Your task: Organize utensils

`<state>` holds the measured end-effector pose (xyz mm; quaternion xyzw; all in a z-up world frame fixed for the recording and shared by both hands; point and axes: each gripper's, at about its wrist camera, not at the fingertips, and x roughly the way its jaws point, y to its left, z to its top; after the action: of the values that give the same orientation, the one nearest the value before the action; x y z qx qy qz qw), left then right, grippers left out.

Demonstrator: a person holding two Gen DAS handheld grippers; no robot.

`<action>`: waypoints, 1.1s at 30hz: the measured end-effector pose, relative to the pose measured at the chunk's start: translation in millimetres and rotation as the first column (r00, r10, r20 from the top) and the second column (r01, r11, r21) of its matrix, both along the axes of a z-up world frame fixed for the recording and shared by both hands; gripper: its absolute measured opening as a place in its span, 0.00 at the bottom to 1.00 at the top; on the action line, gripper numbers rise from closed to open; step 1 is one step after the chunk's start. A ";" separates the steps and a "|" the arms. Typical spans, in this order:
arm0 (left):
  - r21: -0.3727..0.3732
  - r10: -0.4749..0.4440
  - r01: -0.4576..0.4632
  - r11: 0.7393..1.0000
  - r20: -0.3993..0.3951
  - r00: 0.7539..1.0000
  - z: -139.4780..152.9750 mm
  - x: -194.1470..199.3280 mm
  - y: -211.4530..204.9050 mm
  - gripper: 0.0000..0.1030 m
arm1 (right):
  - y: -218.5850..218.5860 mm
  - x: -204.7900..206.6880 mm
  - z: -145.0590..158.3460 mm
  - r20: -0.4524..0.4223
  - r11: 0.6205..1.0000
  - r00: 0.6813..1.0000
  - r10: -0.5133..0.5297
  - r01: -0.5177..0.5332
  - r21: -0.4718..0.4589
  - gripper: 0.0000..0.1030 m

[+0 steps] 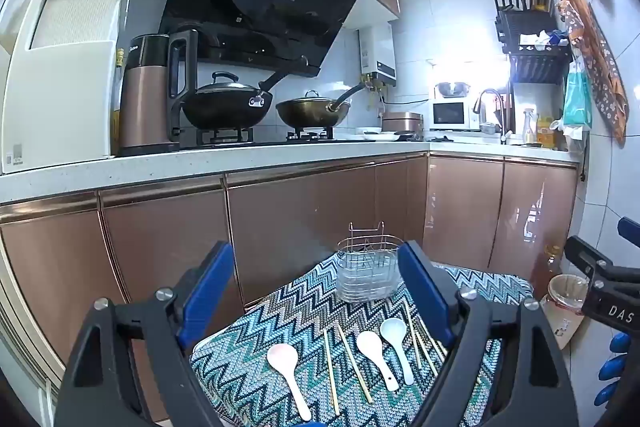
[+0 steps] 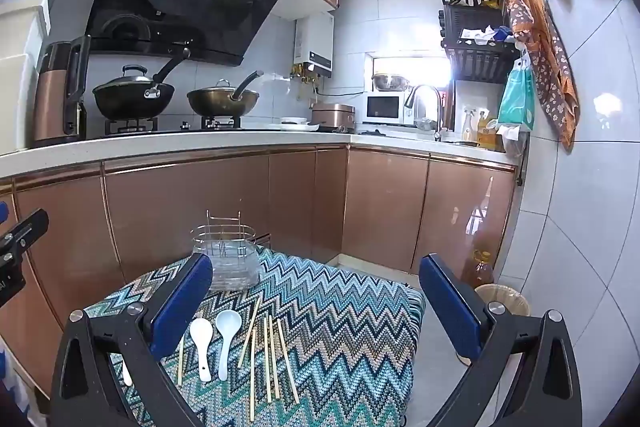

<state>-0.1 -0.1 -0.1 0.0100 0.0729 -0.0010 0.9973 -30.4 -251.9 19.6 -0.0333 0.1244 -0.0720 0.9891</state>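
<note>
Cloth [image 1: 256, 379]: zigzag, covers my work surface so pieces lie flat and reachable. Spoons, three, left to right: pink-white spoon [image 1: 285, 367], white spoon [image 1: 374, 353], pale blue spoon [image 1: 396, 343], bowls up, apart. Chopsticks [image 2: 269, 359]: loose, scattered among and right of the spoons. Caddy [image 1: 367, 267]: wire, upright at the far edge, seemingly empty, where I judge everything goes. My left claw [image 1: 316, 295] and right claw [image 2: 316, 301]: jaws wide apart, holding nothing, hovering above the cloth.

Open cloth [image 2: 340, 311] right of the chopsticks [image 2: 272, 359]; wire caddy [image 2: 226, 255] upright at the far edge.
</note>
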 end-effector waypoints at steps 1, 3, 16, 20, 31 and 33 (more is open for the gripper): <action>-0.002 0.000 0.000 1.000 0.000 1.000 0.0 0.0 0.1 0.81 | 0.1 -0.2 0.2 -0.002 1.000 1.000 0.000 0.000 -0.003 1.00; -0.004 0.001 -0.001 1.000 -0.001 1.000 -0.1 -0.1 0.2 0.81 | 0.1 -1.6 1.2 0.007 1.000 1.000 0.000 0.000 0.000 1.00; -0.022 -0.010 0.010 1.000 -0.022 1.000 0.0 0.8 -1.6 0.81 | 3.6 -2.2 1.2 0.029 1.000 0.999 0.018 -0.018 0.003 1.00; -0.027 -0.014 0.013 1.000 -0.028 1.000 -0.2 1.7 -0.7 0.81 | 4.5 -3.6 1.6 0.034 1.000 0.999 0.010 -0.009 -0.008 1.00; -0.035 -0.018 0.016 0.999 -0.054 0.998 -1.6 9.7 -0.4 0.81 | 3.4 -1.0 5.0 0.024 1.000 1.000 0.009 -0.009 -0.014 1.00; -0.036 -0.018 0.016 0.999 -0.062 0.998 -3.0 12.1 0.2 0.81 | 4.7 2.1 2.6 0.014 1.000 1.000 0.016 -0.016 -0.014 1.00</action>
<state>12.0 0.1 -3.0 -0.0070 0.1039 -0.0110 0.9945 -28.3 -247.3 22.3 -0.0408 0.1166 -0.0654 0.9902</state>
